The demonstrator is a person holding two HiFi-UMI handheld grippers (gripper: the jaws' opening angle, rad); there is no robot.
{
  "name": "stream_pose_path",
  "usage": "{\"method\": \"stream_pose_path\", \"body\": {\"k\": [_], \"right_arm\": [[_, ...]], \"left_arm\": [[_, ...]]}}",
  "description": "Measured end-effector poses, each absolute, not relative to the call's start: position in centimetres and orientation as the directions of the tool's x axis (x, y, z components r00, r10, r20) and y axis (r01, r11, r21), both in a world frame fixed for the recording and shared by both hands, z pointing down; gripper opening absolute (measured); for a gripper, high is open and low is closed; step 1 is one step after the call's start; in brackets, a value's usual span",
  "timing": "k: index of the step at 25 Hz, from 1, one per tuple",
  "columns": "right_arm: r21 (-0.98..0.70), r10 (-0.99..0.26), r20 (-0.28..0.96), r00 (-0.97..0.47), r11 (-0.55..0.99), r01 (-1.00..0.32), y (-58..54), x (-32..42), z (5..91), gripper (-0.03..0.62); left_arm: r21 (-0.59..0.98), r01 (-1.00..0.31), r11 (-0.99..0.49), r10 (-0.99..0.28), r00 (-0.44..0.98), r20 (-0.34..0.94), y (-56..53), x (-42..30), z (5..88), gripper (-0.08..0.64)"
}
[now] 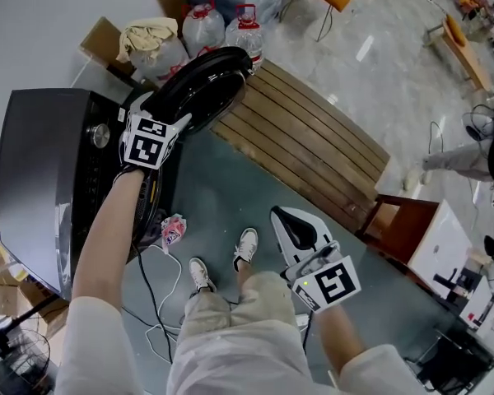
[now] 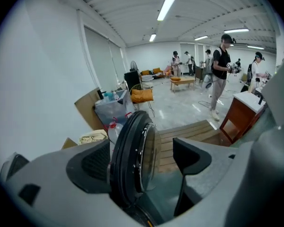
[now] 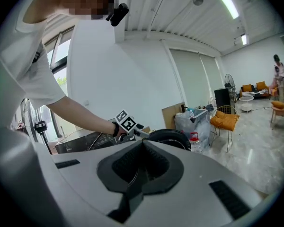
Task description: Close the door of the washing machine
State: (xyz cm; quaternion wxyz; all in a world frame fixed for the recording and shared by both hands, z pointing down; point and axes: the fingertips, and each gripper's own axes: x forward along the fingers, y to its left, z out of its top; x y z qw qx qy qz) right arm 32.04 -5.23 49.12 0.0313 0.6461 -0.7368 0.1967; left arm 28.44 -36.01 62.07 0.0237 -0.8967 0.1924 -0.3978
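Round black washing machine door with glass bowl is standing wide open, swung out from the dark grey front-loading washing machine at the left and sitting above the edge of the brown slatted wooden bench. Left gripper is straddling the door rim: jaws are spread, the rim is lying against the left jaw, and the other jaw is standing clear of the glass, so nothing is clamping. Right gripper is hanging low by the person's leg, well apart from the machine, jaws pressed together on nothing. Closing looks not yet begun. Risks, judging from this: with the jaws loose, the rim is likely slipping out mid-swing, or the jaw is skidding along the curved rim and tapping the glass. The left forearm is crossing the machine's front, so it could get pinched as the door is coming in. A weak push is leaving the door unlatched. Black cable on the floor near the shoes is a trip hazard.
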Motion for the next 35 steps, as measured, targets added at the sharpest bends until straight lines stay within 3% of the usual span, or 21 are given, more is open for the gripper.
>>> {"method": "stream_pose_path", "body": {"k": [5,29,35], "right_arm": [[-0.245,-0.936,0.321,-0.146,0.066,-0.967,-5.4,33.0,49.8,-0.005],[-0.268,-0.926,0.368,-0.083,-0.020,-0.963,-2.1,35.0,50.0,-0.005],[-0.271,-0.928,0.359,-0.100,-0.001,-0.963,-3.3,34.8,49.9,-0.005]], "left_arm": [[-0.271,-0.191,-0.943,-0.332,0.537,0.776,-38.6,30.7,65.3,0.397],[-0.213,-0.265,-0.941,-0.303,0.369,0.879,-44.3,34.7,70.8,0.396],[-0.199,-0.273,-0.941,-0.296,0.384,0.875,-43.7,34.8,71.5,0.362]]}}
